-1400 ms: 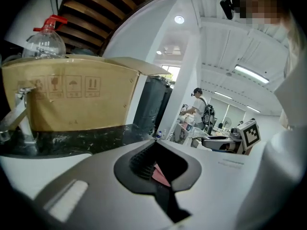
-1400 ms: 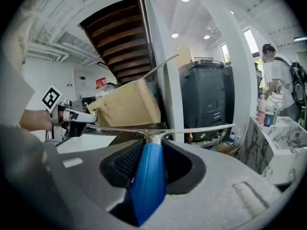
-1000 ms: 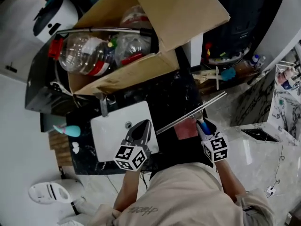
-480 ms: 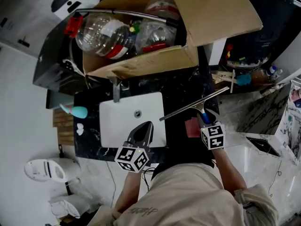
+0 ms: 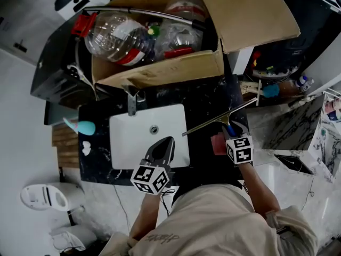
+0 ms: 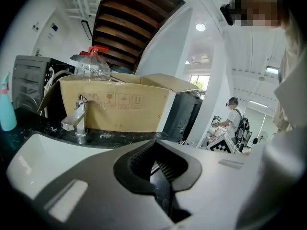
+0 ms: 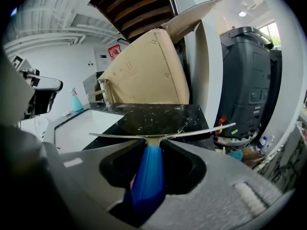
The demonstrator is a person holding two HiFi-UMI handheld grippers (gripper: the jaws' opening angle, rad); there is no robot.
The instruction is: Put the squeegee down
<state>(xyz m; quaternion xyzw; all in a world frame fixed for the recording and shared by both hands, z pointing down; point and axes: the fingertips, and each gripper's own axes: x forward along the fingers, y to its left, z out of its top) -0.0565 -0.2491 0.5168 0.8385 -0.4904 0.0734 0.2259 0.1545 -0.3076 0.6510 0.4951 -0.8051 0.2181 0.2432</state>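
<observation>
Squeegee with a blue handle and long metal blade (image 7: 148, 176) is clamped by its handle in my right hand-held gripper (image 5: 229, 132), above the black marble desk (image 5: 205, 105). My left hand-held gripper (image 5: 161, 144) is closed on nothing, over the white rectangular sink (image 5: 128, 137).

The handle end of the squeegee (image 7: 147, 174) is hidden inside the right tongs (image 7: 152, 146).

Room to pass over bare dark tabletop (image 5: 205, 108) between sink basin (image 5: 133, 143) and right-hand edge, crossed slantwise by squeegee (image 5: 218, 119) blade; shut off behind by cardboard box (image 5: 160, 73), flap overhanging; faucet (image 5: 131, 103) upright at basin's rear rim; red pad (image 5: 217, 143) flat near front right; teal bottle (image 5: 80, 126) beside basin's left.
</observation>
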